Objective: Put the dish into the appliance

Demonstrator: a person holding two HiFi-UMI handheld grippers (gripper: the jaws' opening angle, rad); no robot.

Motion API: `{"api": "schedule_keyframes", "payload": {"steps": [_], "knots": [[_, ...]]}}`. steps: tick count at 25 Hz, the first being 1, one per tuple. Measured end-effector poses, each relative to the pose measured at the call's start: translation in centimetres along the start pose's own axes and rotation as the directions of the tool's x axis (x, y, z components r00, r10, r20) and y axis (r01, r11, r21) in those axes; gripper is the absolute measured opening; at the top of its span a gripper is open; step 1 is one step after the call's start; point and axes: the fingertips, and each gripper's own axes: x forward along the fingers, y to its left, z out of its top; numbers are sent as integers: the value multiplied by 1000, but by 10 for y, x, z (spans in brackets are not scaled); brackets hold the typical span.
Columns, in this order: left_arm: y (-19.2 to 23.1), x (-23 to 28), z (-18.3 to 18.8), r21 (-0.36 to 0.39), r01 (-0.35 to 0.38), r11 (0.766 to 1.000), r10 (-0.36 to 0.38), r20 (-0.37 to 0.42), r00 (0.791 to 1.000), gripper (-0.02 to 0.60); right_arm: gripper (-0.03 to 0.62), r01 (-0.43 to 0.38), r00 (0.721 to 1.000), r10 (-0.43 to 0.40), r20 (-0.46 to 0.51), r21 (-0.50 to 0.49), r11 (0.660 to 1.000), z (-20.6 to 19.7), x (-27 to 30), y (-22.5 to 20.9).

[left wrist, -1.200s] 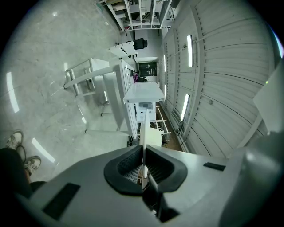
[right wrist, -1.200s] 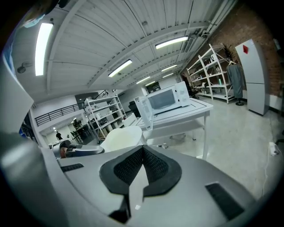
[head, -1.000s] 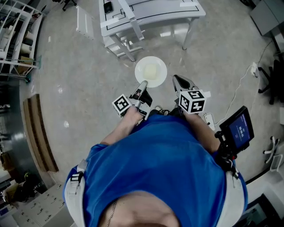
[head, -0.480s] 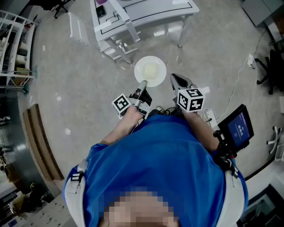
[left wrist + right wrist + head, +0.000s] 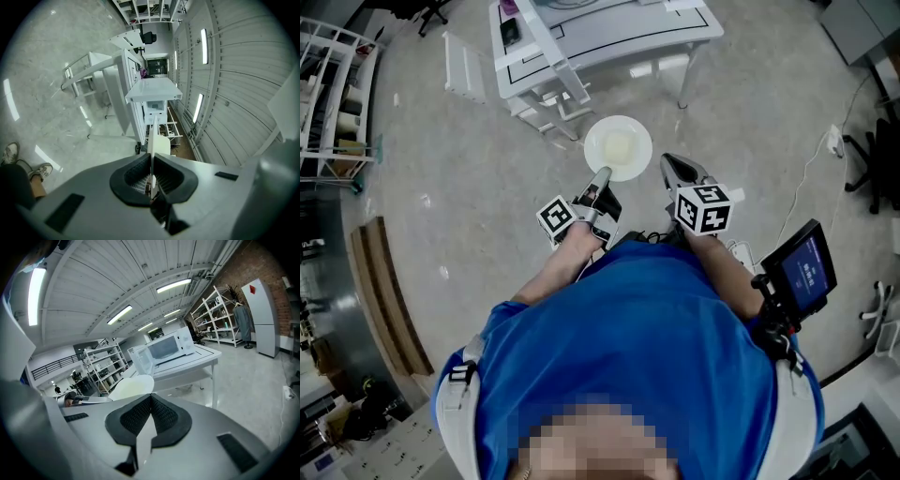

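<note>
A white dish [image 5: 619, 147] hangs over the grey floor in front of me, gripped at its near rim by my left gripper [image 5: 602, 178]. From the left gripper view the dish [image 5: 153, 136] shows edge-on, pinched between the dark pads [image 5: 136, 176]. My right gripper [image 5: 668, 165] is beside the dish's right edge, shut and empty; its pads [image 5: 161, 416] meet with nothing between them. The white microwave [image 5: 168, 347] stands on a white table [image 5: 206, 355], and a pale panel that looks like its door [image 5: 140, 359] juts out toward me. Table [image 5: 609, 33] lies just beyond the dish.
Metal shelving [image 5: 333, 84] stands at the left and a wooden board [image 5: 384, 291] lies on the floor. A cable and plug [image 5: 830, 150] and a chair base [image 5: 881, 159] are to the right. A small screen [image 5: 806, 267] sits by my right side. More racks [image 5: 220, 315] line the far wall.
The table has slid slightly left and closer in the head view as I shift. The dish stays held in the left gripper; both grippers keep their pose.
</note>
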Motion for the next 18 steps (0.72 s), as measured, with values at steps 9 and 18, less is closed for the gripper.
{"api": "schedule_keyframes", "payload": {"steps": [9, 18], "knots": [[-7, 52, -7, 9, -5, 1000, 5, 37, 999, 19, 2, -43, 999, 43, -7, -21, 999, 32, 9, -43], [-9, 102, -18, -10, -12, 1000, 13, 117, 993, 18, 2, -106, 993, 104, -50, -40, 993, 52, 19, -90]]}}
